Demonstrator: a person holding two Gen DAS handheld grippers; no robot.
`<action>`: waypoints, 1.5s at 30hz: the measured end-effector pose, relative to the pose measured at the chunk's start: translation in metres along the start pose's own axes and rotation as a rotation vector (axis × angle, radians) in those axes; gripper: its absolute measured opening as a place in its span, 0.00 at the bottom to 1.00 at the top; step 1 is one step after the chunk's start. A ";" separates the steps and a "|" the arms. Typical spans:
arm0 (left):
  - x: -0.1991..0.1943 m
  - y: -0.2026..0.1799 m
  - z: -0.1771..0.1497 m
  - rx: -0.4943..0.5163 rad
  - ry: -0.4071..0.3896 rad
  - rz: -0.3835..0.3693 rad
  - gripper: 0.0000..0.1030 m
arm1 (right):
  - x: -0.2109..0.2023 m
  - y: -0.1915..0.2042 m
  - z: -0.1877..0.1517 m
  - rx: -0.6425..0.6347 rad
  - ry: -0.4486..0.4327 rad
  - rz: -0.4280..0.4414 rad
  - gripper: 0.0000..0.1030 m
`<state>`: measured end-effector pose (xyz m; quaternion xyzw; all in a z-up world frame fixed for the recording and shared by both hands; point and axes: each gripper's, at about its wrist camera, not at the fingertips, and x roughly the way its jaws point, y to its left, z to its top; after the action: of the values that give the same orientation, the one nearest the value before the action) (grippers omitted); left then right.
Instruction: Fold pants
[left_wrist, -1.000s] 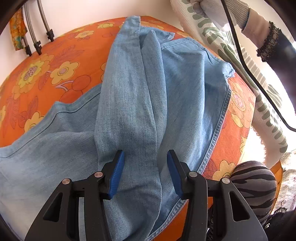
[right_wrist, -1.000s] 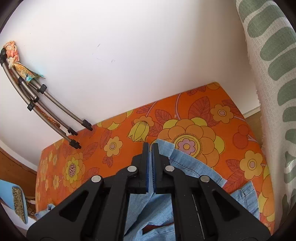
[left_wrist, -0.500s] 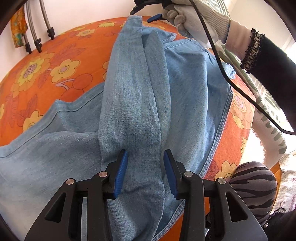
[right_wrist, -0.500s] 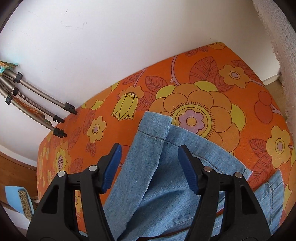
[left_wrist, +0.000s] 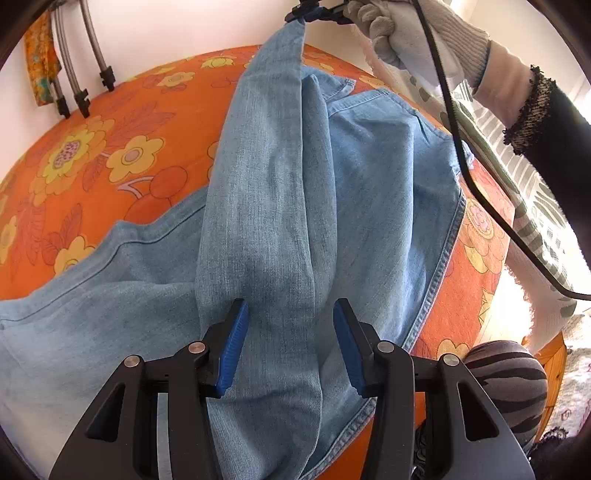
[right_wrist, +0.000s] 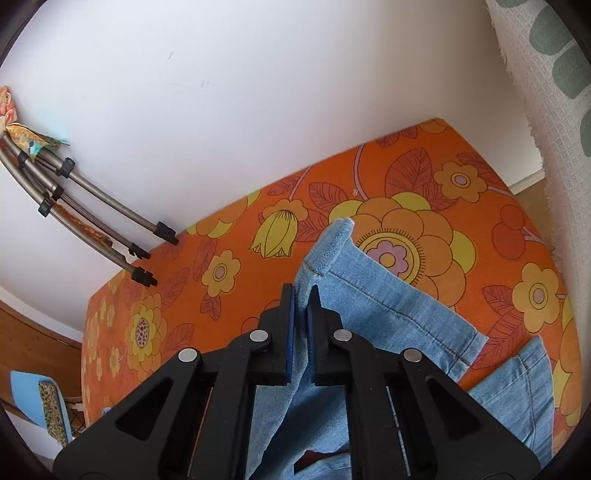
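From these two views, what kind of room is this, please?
Probably a room in a home: the jeans lie on an orange flowered cover against a white wall, with a patterned curtain beside it.

no readable text, no labels, no brand marks, no numbers, no signs anywhere

both wrist views downward, close, sharing jeans (left_wrist: 295, 184)

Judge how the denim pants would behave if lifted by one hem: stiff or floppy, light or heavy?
Probably floppy: the pants leg sags in a long drape from the hem pinched in the right tongs and creases softly. Likely fairly heavy for cloth, as the denim looks thick, with stout stitched seams. It seems unlikely to slide much on the flowered cover.
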<state>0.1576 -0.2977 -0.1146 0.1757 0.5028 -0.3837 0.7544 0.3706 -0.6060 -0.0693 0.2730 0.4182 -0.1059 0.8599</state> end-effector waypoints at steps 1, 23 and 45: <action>0.000 -0.003 0.003 0.007 -0.009 0.015 0.45 | -0.014 0.001 0.003 -0.002 -0.019 -0.001 0.05; -0.028 -0.027 0.006 0.082 -0.190 0.176 0.05 | -0.220 -0.009 -0.011 -0.026 -0.223 -0.087 0.04; -0.055 -0.061 0.013 0.243 -0.174 0.102 0.04 | -0.181 -0.196 -0.161 0.323 -0.004 -0.103 0.04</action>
<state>0.1084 -0.3237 -0.0526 0.2569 0.3758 -0.4167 0.7869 0.0697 -0.6868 -0.0844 0.3855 0.4075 -0.2162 0.7991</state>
